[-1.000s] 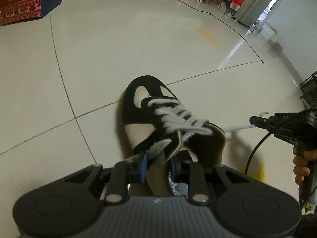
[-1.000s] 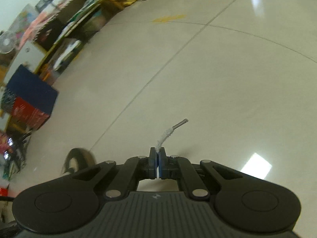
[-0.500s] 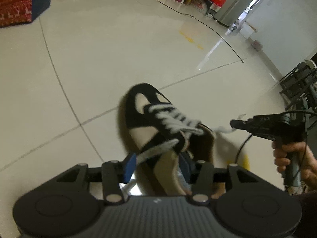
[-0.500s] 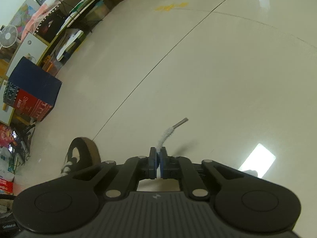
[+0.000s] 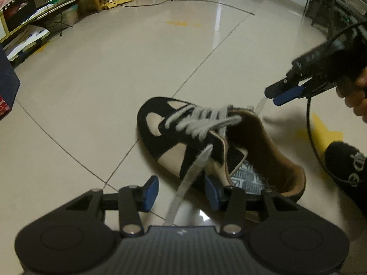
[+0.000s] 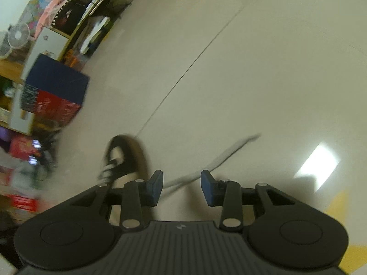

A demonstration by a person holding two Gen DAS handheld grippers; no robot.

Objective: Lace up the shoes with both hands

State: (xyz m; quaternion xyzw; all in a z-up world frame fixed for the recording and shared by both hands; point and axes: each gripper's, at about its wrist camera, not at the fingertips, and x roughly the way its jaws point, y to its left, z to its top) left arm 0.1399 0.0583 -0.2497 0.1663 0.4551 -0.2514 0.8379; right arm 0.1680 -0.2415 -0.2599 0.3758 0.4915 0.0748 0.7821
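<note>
Both claws have let go; our right claw (image 6: 181,186), clamped on its lace end (image 6: 231,152) a second ago, is opening, the left claw (image 5: 181,192) closing slightly around the other lace (image 5: 192,174), unpinched; shoe (image 5: 183,146) on floor; regrasp probably next.

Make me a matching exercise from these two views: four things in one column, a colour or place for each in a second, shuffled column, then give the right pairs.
Things:
1. shoe
2. laces
3. pads of the left tongs
4. box

Descriptions:
A. blue, one on either side of a loose lace end
B. black and cream, lying on the tiled floor
C. dark blue and red, standing by the shelves
D. grey-white, criss-crossed over the tongue

Pairs: 1-B, 2-D, 3-A, 4-C
</note>
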